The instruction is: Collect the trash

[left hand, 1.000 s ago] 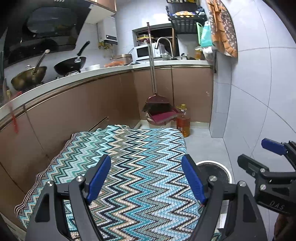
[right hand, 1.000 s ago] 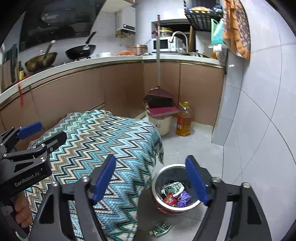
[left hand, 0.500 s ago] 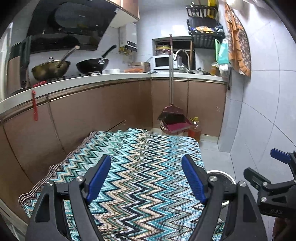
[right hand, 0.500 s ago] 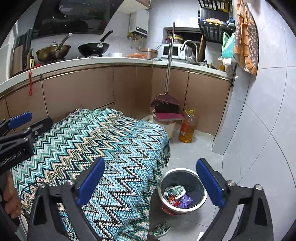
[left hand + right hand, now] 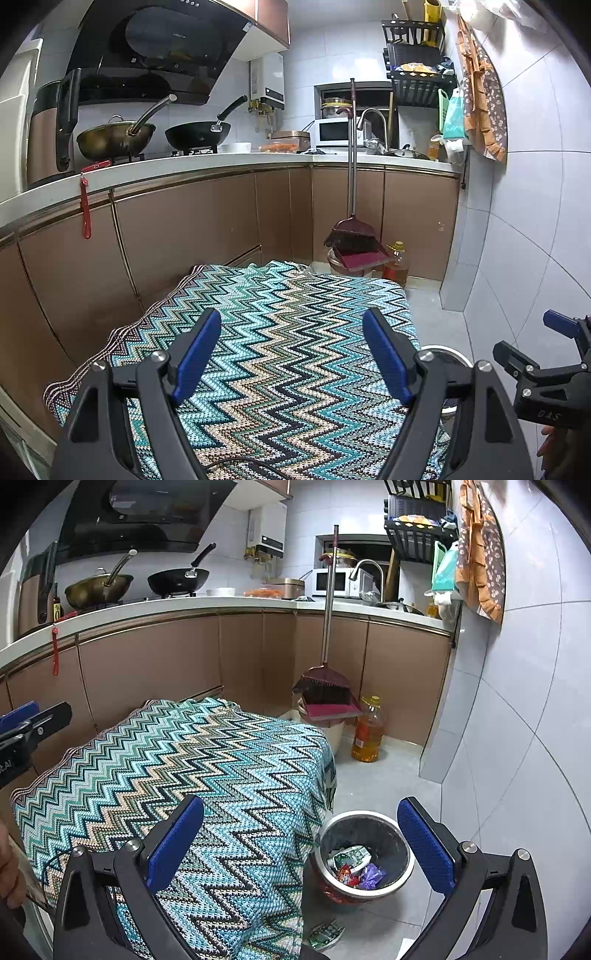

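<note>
Kitchen floor beside a worktop draped in a zigzag cloth, with a trash bin standing by the worktop's near right corner.
Wrappers lie inside the bin; one more wrapper lies on the floor just in front of it, near the cloth's hanging edge. Right hand-held gripper hovers above the bin and that corner, its jaws spread wide with nothing between them. Left hand-held gripper hangs over the cloth's middle, likewise released and empty. Behind, a broom leans at the cabinets beside an oil bottle.
</note>
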